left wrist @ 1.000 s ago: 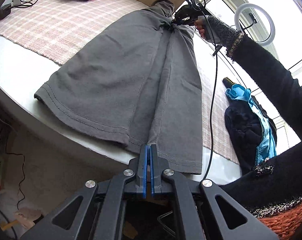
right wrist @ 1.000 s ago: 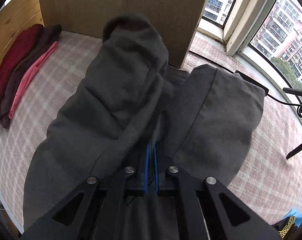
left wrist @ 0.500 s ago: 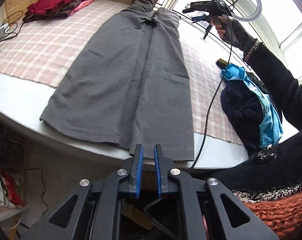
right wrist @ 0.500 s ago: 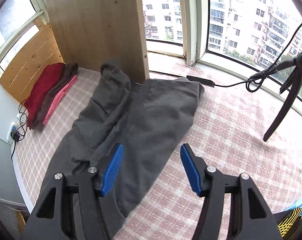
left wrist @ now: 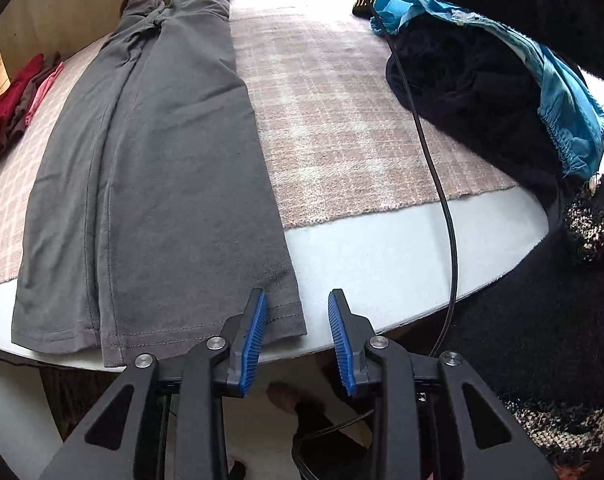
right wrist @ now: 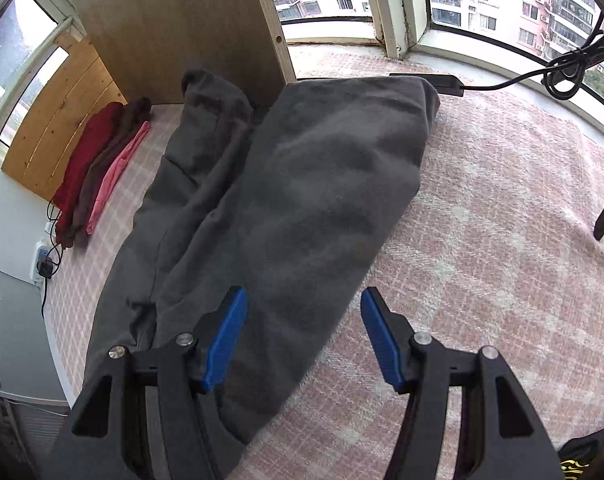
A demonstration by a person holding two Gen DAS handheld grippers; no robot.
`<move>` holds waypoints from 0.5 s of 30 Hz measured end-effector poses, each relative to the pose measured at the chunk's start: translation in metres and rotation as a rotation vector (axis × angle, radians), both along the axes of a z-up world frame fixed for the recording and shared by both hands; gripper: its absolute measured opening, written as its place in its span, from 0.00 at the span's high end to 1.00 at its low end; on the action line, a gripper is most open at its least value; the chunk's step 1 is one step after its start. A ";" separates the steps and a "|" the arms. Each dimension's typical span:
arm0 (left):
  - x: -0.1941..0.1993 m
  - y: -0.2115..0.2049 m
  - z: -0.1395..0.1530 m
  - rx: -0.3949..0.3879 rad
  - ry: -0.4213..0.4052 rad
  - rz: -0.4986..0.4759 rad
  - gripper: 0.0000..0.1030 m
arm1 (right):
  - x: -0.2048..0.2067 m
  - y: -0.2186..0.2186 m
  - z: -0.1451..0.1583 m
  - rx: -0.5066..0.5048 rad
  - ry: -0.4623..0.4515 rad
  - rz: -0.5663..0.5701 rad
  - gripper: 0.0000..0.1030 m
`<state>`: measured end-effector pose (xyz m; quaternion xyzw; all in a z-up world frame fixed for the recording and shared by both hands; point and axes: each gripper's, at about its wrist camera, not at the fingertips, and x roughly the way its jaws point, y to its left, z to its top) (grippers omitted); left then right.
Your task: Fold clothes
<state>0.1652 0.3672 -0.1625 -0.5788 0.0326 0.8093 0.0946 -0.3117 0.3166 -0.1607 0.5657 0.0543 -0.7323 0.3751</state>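
Grey cotton trousers [left wrist: 154,168] are lying flat and lengthwise on the pink checked blanket [left wrist: 341,120] covering the white worktop [left wrist: 381,256], their legs folded one over the other. The hems are hanging slightly over the near edge, and the waistband is reaching toward the far edge beside a wooden panel [right wrist: 182,20]. No container is in sight; the other clothes are lying loose.

The left gripper [left wrist: 298,336] is hovering at the near edge with its blue pads [left wrist: 254,340] spread apart, the left pad over the hem corner, gripping nothing. The right gripper [right wrist: 302,336] is hovering above the waist end, its jaws also wide apart and empty.

Only the left wrist view is showing a dark garment with a turquoise piece [left wrist: 501,92] heaped at the right edge, a black cable [left wrist: 433,160] trailing across the blanket, and the person's dark sleeve [left wrist: 541,300]. Only the right wrist view is showing the windows [right wrist: 481,0], a power strip [right wrist: 42,260] at the left edge, and the bunched waistband fabric [right wrist: 210,120]. Both views are showing red, brown and pink clothes [right wrist: 98,168] stacked at the far left corner.
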 end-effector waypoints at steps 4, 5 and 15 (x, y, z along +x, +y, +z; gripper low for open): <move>-0.003 -0.021 -0.001 0.063 -0.014 0.076 0.96 | 0.002 -0.003 -0.009 -0.004 -0.019 0.021 0.43; -0.003 -0.028 -0.001 0.102 -0.021 0.091 0.96 | 0.003 -0.004 -0.011 -0.003 -0.019 0.026 0.42; 0.010 -0.058 0.019 0.288 -0.013 0.118 0.97 | 0.007 -0.017 -0.001 0.076 0.040 0.161 0.93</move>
